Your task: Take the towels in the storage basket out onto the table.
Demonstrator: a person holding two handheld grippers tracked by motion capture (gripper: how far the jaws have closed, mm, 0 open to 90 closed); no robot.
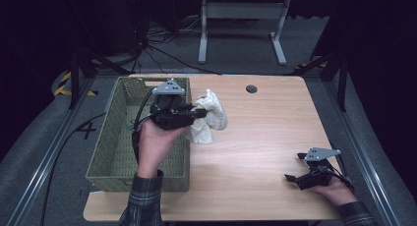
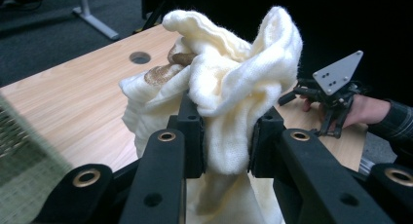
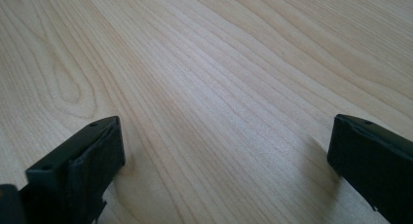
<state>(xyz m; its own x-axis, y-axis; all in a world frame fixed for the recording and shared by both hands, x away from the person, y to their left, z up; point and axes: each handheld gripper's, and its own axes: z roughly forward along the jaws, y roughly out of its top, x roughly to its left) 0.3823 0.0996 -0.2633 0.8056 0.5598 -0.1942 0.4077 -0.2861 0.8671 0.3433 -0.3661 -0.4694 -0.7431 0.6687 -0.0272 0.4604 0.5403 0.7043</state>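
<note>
Resting low at the near right corner of the desk (image 1: 265, 137), your right gripper (image 1: 301, 168) has its fingers (image 3: 83, 160) spread wide over bare pale woodgrain, nothing between them. Further in, your left gripper (image 1: 199, 112) pinches the cream towel (image 2: 234, 87), the fingers (image 2: 191, 131) narrow on a bunched fold, cloth hanging clear just beside the woven basket (image 1: 113, 152). It looks light, soft and floppy, a fuzzy knit with a brown patch; grab a thick gather, since a loose edge may slide out. Beyond, a round cable hole (image 1: 251, 89) marks the far edge.
</note>
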